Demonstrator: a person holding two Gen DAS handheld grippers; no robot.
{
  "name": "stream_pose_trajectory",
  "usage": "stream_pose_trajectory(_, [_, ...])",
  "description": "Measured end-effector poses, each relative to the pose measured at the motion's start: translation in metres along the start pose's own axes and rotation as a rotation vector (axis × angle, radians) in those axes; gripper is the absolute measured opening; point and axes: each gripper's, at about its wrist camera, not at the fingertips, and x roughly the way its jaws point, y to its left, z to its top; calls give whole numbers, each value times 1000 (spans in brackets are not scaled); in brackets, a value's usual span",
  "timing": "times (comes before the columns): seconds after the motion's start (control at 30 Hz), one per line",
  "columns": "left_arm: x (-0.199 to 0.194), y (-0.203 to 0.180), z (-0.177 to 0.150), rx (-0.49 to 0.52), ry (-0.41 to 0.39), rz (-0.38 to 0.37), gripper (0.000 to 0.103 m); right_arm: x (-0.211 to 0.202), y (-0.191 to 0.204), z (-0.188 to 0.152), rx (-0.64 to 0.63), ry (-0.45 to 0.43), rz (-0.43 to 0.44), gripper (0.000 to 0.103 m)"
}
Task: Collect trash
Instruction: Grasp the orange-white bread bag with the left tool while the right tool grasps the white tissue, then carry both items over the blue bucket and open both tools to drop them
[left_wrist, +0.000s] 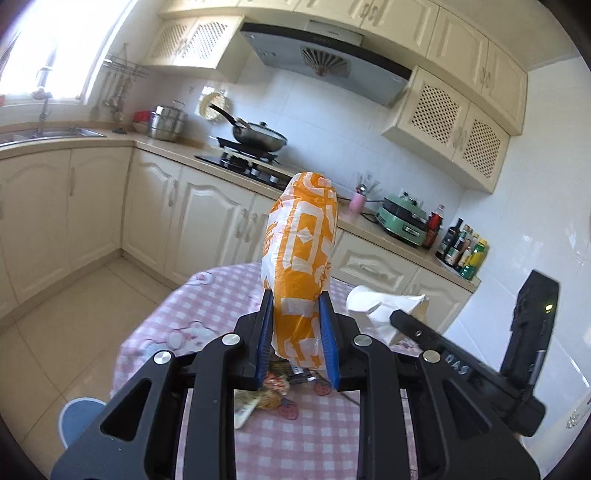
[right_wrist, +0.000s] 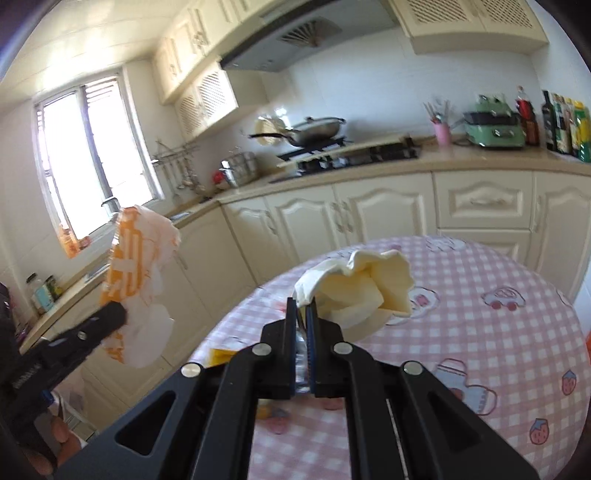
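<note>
On right gripper (left_wrist: 406, 321) ("DAS" lettering)

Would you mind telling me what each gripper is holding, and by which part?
The left gripper clamps the orange-and-white plastic bag near its lower end; the right gripper pinches the crumpled tissue by its near edge.

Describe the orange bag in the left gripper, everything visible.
The orange bag is thin, crinkly plastic, orange with white block print, bunched into a long roll. It stands roughly upright, lifted clear of the pink checked tablecloth. The left gripper is shut on its lower part, blue pads pressing both sides, with a short tail hanging out below them. In the right wrist view it looks looser, with pale translucent folds spreading to one side. Nothing else touches it; contents can't be seen.
</note>
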Motion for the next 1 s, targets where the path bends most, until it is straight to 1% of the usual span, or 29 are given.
stream_pose_trajectory(0.13, [-29, 31, -1, -19, -16, 84, 22, -4, 55, 2, -57, 8, 125, 5])
stream_pose_trajectory(0.23, [-47, 62, -5, -53, -10, 162, 22, 8, 97, -6, -97, 47, 208, 5])
stream_pose_trajectory(0.3, [-57, 88, -9, -84, 2, 218, 22, 24, 131, -20, -127, 95, 272, 5])
stream_pose_trajectory(0.4, [-68, 126, -19, -121, 23, 314, 22, 45, 170, -41, -166, 155, 329, 5])
stream_pose_trajectory(0.43, [-70, 136, -22, -135, 32, 336, 22, 56, 187, -52, -184, 184, 356, 5])
stream_pose_trajectory(0.5, [-73, 165, -31, -170, 60, 398, 22, 73, 213, -70, -214, 236, 385, 5])
stream_pose_trajectory(0.6, [-73, 201, -43, -204, 112, 491, 22, 104, 246, -100, -263, 316, 410, 5])
stream_pose_trajectory(0.67, [-70, 220, -52, -228, 149, 523, 22, 123, 260, -119, -276, 368, 419, 5])
stream_pose_trajectory(0.73, [-60, 241, -62, -238, 201, 583, 22, 141, 269, -138, -290, 412, 415, 5])
stream_pose_trajectory(0.9, [-43, 278, -82, -281, 279, 611, 22, 184, 285, -177, -314, 509, 402, 5])
stream_pose_trajectory(1.0, [-27, 298, -89, -301, 314, 611, 22, 203, 287, -189, -316, 536, 386, 5])
